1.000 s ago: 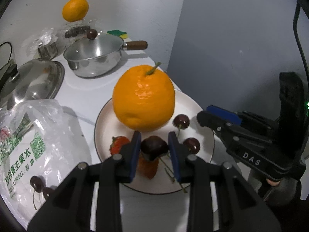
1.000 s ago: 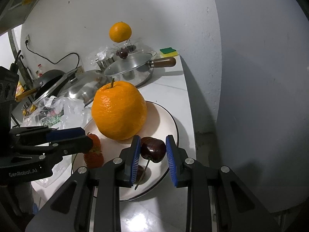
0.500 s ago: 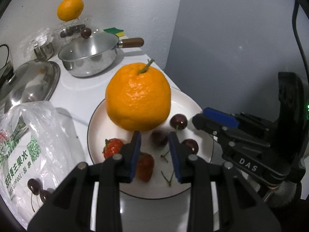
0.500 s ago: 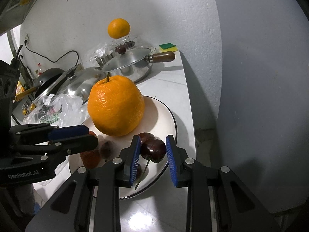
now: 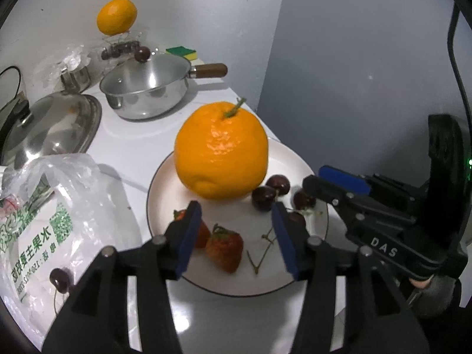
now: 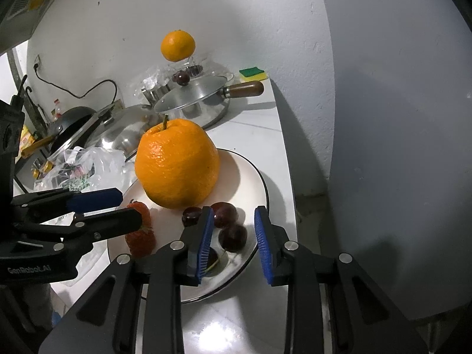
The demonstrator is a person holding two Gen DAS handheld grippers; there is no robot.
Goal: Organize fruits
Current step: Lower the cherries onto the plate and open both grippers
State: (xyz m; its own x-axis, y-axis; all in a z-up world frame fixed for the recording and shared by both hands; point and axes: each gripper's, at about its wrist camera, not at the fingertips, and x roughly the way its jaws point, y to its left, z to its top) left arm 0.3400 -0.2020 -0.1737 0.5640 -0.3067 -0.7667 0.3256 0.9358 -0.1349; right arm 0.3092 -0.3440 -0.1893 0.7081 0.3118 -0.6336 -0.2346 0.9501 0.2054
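Note:
A white plate (image 5: 230, 283) (image 6: 253, 174) holds a big orange (image 5: 221, 153) (image 6: 177, 162), two strawberries (image 5: 225, 247) (image 6: 141, 233) and several dark cherries (image 5: 264, 197) (image 6: 233, 237). My left gripper (image 5: 236, 236) is open and empty above the plate's near side, over the strawberries. My right gripper (image 6: 233, 242) is open and empty above the cherries at the plate's right edge. Each gripper shows in the other's view, the right one (image 5: 345, 185) and the left one (image 6: 118, 206).
A plastic bag (image 5: 59, 224) with cherries lies left of the plate. Behind stand a steel saucepan (image 5: 147, 91) with a wooden handle, a steel lid (image 5: 50, 124), a second orange (image 5: 116, 16) on a glass stand and a sponge (image 5: 181, 51). The counter ends just right of the plate.
Both grippers have opened and let their cherries go onto the plate. The left let go first, then the right. Both have drawn back a little.

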